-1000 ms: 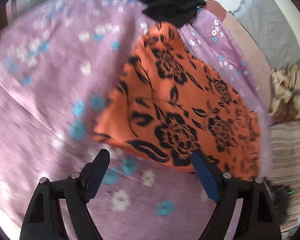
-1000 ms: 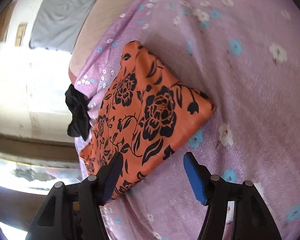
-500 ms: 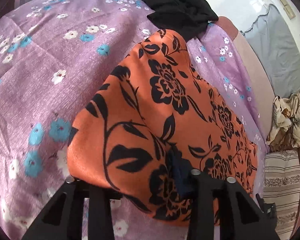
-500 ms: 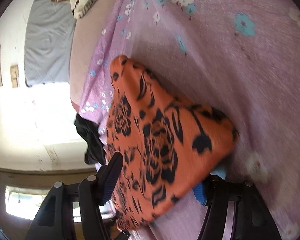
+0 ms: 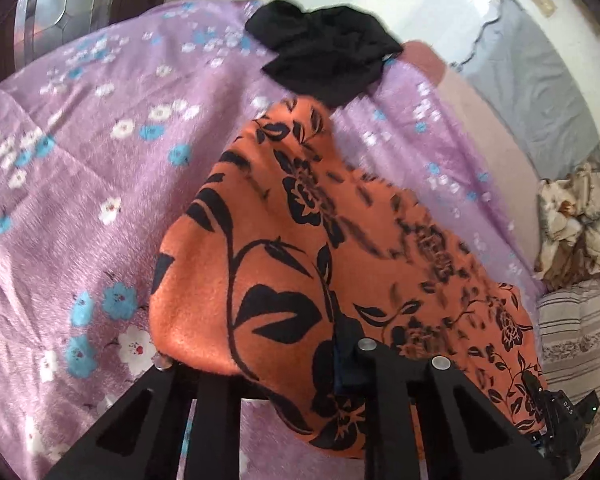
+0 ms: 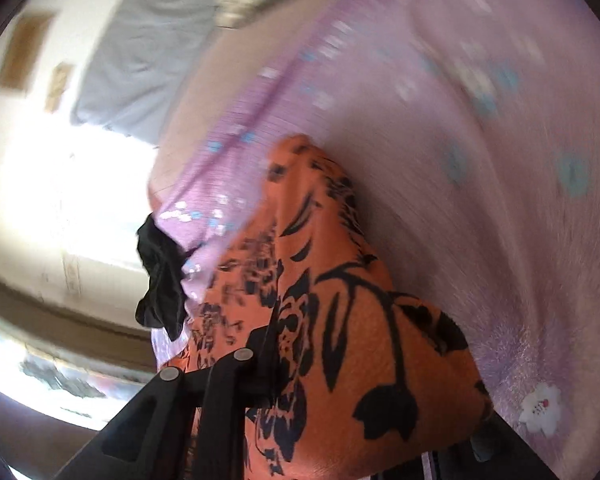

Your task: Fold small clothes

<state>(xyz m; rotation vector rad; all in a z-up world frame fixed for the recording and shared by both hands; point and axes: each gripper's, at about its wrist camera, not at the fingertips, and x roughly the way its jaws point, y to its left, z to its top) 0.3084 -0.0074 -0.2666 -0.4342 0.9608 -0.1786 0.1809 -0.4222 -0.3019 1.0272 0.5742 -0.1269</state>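
Note:
An orange garment with black flowers (image 5: 300,264) lies on the purple flowered bedsheet (image 5: 80,184). My left gripper (image 5: 268,364) is shut on its near edge; the cloth drapes over the fingers and is lifted. In the right wrist view the same orange garment (image 6: 360,340) covers my right gripper (image 6: 360,412), which is shut on another edge and holds it up off the purple flowered bedsheet (image 6: 520,240). The right finger is hidden under the cloth.
A crumpled black garment (image 5: 324,60) lies at the far edge of the bed; it also shows in the right wrist view (image 6: 160,276). A grey cloth (image 5: 532,92) hangs on the wall, and a patterned bundle (image 5: 572,224) sits on striped bedding at the right.
Both grippers went from open in front of the garment to closed on its edges. The orange cloth has been lifted off the sheet and both views are tilting upward.

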